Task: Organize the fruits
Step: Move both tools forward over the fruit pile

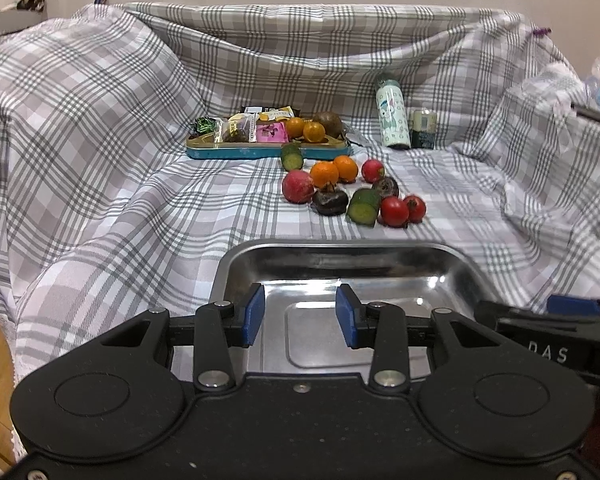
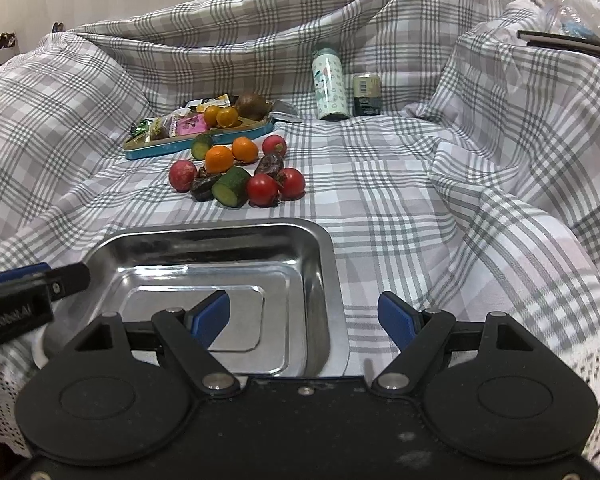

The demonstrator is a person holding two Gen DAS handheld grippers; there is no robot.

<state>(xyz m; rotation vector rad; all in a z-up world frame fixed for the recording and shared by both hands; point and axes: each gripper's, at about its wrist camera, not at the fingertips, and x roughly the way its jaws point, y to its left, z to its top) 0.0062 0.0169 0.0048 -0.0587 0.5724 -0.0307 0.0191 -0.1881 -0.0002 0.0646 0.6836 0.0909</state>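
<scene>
Left gripper (image 1: 300, 314): blue pads apart, nothing between them, hovering over the near half of the steel tray (image 1: 456, 256). Right gripper (image 2: 304, 316): pads set wider apart, also empty, straddling the tray's right rim (image 2: 327, 276); its left pad is over the tray floor, its right pad over the cloth. Each gripper's tip shows at the edge of the other's view.

Steel tray: rectangular, shiny, nothing in it, sitting on the grey-and-white checked cloth (image 1: 120, 208) closest to the cameras.

Fruit cluster, loose on the cloth just beyond the tray's far rim. Nearest row: two red tomatoes (image 1: 394, 211) touching each other, a cut cucumber piece (image 1: 364, 206) just left of them, a dark wrinkled fruit (image 1: 330, 202), and a red round fruit (image 1: 298, 187) at the left end. Behind these: two oranges (image 1: 325, 173) side by side, a second dark fruit (image 1: 385, 187), a smaller red fruit (image 1: 373, 170), and a second cucumber piece (image 1: 292, 157) lying against the blue tin.

Blue tin tray (image 1: 240, 153): further back, holding wrapped snacks (image 1: 244, 128) on its left side, two small oranges (image 1: 314, 131) and a brown round fruit (image 1: 327, 122) on its right.

Farthest, right of the tin: a white patterned bottle (image 1: 392, 116) upright, with a small dark can (image 1: 423, 128) just beside it
</scene>
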